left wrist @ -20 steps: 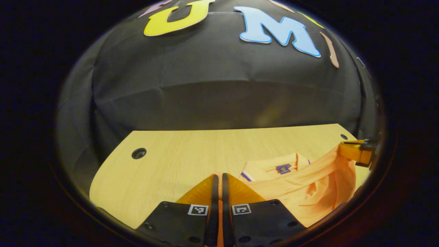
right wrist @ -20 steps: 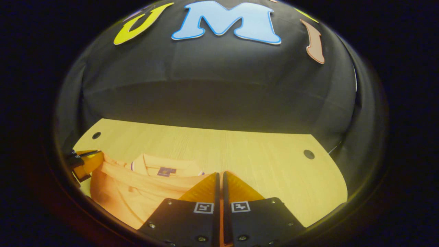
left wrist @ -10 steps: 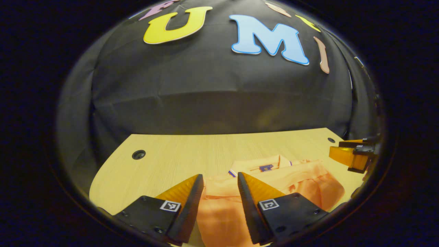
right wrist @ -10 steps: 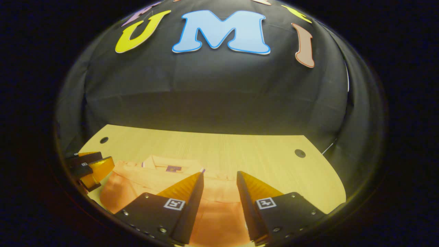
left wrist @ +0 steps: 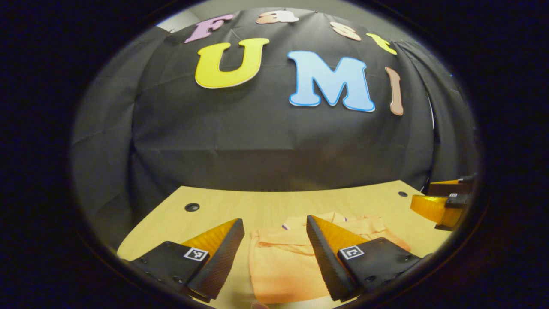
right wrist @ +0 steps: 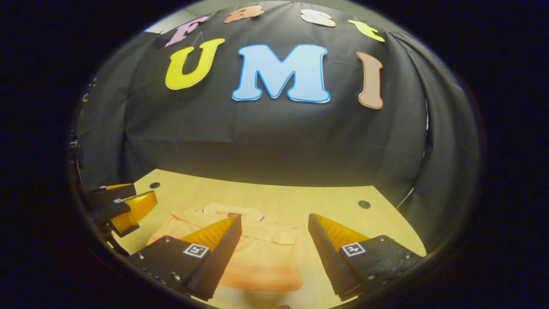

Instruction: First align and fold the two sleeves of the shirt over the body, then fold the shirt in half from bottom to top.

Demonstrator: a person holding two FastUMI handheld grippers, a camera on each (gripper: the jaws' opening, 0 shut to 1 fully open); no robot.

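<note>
On the counter (left wrist: 266,206) lies the folded shirt (left wrist: 279,266), its collar half hidden behind the left claw (left wrist: 274,240) and its near hem cut off at the picture's edge, while the right claw (right wrist: 274,236) hangs over it too, both claws wide apart and holding nothing.

The left gripper (left wrist: 274,227) is hovering with its jaws spread wide, gripping nothing. The right gripper (right wrist: 274,223) is likewise gaping, and is showing at three o'clock in the left gripper view.
</note>
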